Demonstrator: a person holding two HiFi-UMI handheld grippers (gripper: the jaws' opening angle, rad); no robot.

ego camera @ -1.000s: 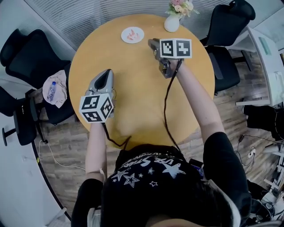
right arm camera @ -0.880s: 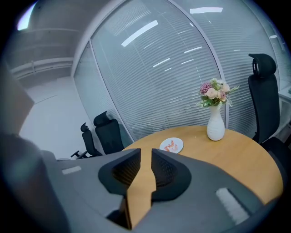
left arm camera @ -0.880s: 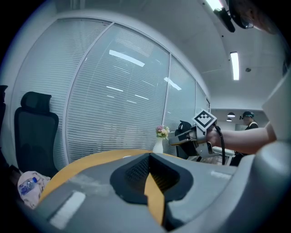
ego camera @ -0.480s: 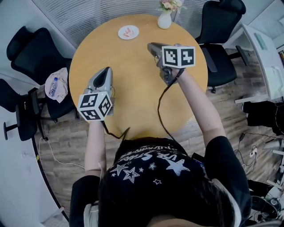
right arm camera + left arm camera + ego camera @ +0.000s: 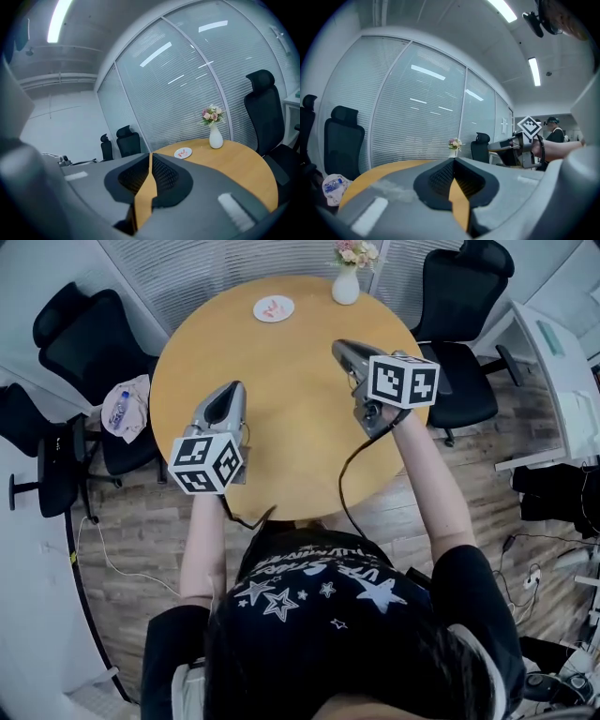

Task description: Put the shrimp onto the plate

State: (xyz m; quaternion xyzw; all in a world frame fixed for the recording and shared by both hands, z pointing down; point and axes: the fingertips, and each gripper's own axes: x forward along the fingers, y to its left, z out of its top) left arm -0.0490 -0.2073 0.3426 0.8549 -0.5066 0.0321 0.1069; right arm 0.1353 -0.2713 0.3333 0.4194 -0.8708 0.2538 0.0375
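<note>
A small white plate (image 5: 274, 308) lies at the far side of the round wooden table (image 5: 291, 427), and pink shrimp (image 5: 272, 306) lie on it. In the right gripper view the plate (image 5: 183, 153) shows far ahead, beside the vase. My right gripper (image 5: 337, 345) hovers over the table's right part, well short of the plate. Its jaws have just been closing and now meet at the tips (image 5: 150, 155), with nothing between them. My left gripper (image 5: 236, 387) hangs over the left part of the table. It is shut and empty (image 5: 453, 160).
A white vase of flowers (image 5: 346, 285) stands at the far edge, right of the plate. Black office chairs (image 5: 80, 334) (image 5: 469, 282) ring the table. A water bottle (image 5: 117, 409) on a cloth rests on the left chair. A cable trails from each gripper.
Both grippers have pulled back from the plate toward the person and risen. The right one has gone from beside the plate to the table's right side.
</note>
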